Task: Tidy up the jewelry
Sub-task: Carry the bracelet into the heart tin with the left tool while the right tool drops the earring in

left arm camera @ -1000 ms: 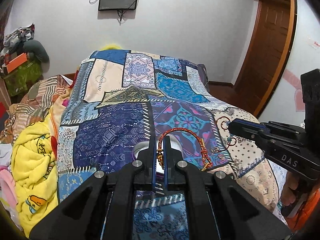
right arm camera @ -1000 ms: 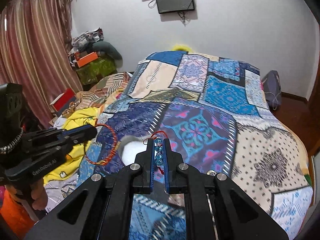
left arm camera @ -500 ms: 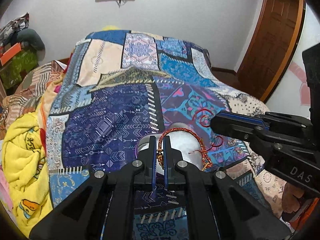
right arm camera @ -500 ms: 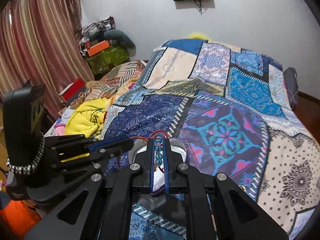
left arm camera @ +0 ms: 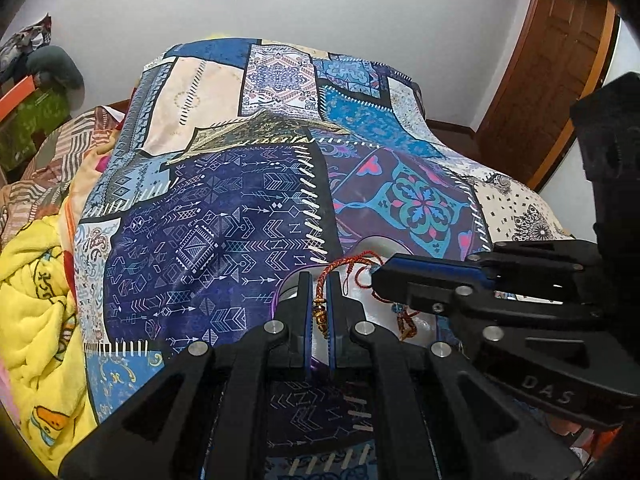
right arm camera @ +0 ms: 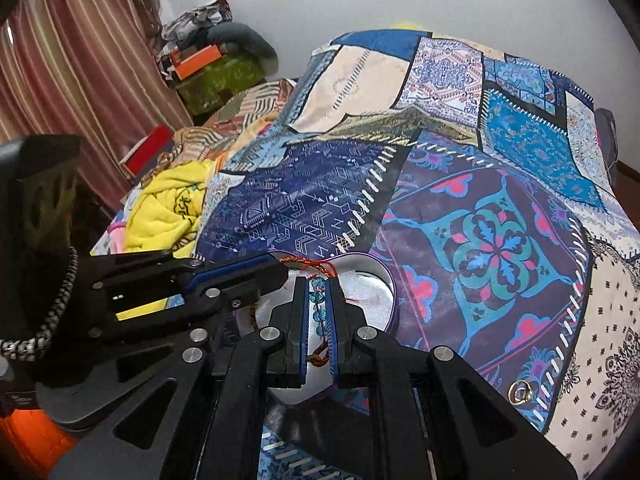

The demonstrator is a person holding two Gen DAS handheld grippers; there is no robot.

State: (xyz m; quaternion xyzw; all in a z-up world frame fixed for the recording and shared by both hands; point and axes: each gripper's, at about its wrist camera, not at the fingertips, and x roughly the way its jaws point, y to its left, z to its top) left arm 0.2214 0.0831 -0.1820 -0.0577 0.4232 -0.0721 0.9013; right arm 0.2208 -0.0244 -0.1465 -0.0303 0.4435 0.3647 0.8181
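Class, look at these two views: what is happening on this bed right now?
A person holds a gripper in each hand over a white heart-shaped box on the patchwork bedspread. The left gripper is shut on a red-orange cord bracelet; the right gripper is shut on a blue bead bracelet. Both pieces hang above the box, not yet released. A gold ring lies on the bedspread.

matt black plastic on the left gripper [left arm camera: 319,280] and right gripper [right arm camera: 318,286], with smooth blue pads [right arm camera: 303,320] and bright metal pins. braided red-and-gold cord for the thread bracelet [left arm camera: 352,261]; clear, glossy blue beads on the beaded bracelet [right arm camera: 317,298]. soft printed cloth for the patchwork bedspread [left arm camera: 224,216], fleecy yellow blanket [left arm camera: 32,280] beside it. satiny white lining in the jewelry box [right arm camera: 372,300]. shiny gold metal ring [right arm camera: 521,391]. glossy brown wood door [left arm camera: 548,64].
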